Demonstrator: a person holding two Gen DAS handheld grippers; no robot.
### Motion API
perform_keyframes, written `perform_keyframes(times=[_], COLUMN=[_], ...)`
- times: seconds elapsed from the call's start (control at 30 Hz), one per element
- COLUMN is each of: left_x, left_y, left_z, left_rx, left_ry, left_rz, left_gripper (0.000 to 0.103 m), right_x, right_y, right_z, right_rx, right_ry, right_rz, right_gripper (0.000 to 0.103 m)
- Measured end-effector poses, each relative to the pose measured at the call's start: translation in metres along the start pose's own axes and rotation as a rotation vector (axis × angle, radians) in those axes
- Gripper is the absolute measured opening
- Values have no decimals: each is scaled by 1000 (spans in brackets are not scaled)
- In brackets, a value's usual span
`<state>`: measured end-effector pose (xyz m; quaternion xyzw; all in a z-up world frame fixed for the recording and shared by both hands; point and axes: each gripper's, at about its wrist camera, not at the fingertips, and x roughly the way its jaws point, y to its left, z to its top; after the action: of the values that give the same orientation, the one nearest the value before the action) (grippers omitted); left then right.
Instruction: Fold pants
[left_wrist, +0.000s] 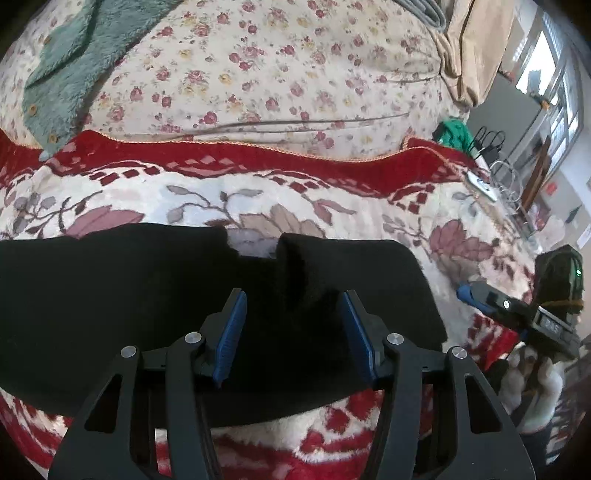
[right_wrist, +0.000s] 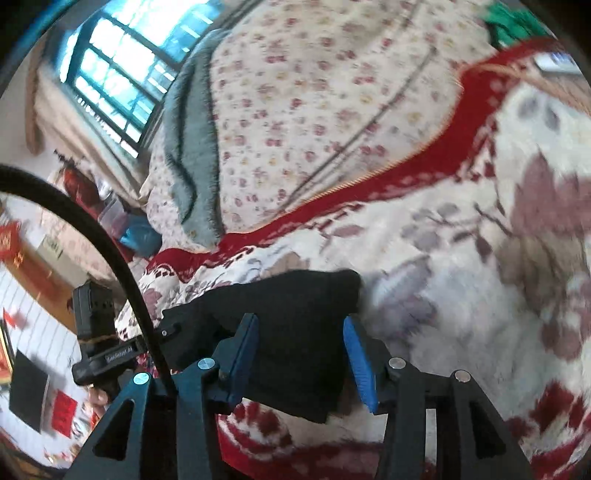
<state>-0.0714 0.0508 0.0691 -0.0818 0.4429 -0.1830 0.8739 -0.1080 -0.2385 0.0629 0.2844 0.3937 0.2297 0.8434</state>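
The black pants (left_wrist: 110, 295) lie flat as a wide folded band on the red-and-cream floral blanket (left_wrist: 295, 199), with a small notch in their far edge. My left gripper (left_wrist: 293, 299) hovers over their right part, open, blue pads apart and not pressing the cloth. The right gripper (left_wrist: 480, 291) shows at the right edge of the left wrist view, just beyond the pants' end. In the right wrist view, my right gripper (right_wrist: 300, 321) stands open over the end of the pants (right_wrist: 295, 295), with cloth between the blue pads but not pinched. The left gripper (right_wrist: 99, 354) is at the far left there.
A teal fleece garment (left_wrist: 66, 74) lies on the rose-print sheet (left_wrist: 277, 74) beyond the blanket. A beige cloth (left_wrist: 472, 48) and a green item (left_wrist: 456, 133) sit at the bed's far right, near cables and a phone (left_wrist: 480, 182). A black cable (right_wrist: 92, 229) arcs past a window (right_wrist: 118, 74).
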Motion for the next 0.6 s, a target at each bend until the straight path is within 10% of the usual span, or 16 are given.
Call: perform_keyframes(times=[0.4,0.47,0.6], left_x=[35,38,38], left_y=[-19,-26,-29], left_z=[7,4,-3], left_rx=[46,88,128], left_ry=[12,21,25], left_rz=[-26,-31,-15], left_gripper=[51,15,8], right_x=[27,34,44], right_y=[-13,-15,-10], right_z=[-9,-8,-7], right_rx=[4,11,-26], right_ry=[66,76,94], right_rz=[-2,-6,-7], right_gripper=[46,46,48])
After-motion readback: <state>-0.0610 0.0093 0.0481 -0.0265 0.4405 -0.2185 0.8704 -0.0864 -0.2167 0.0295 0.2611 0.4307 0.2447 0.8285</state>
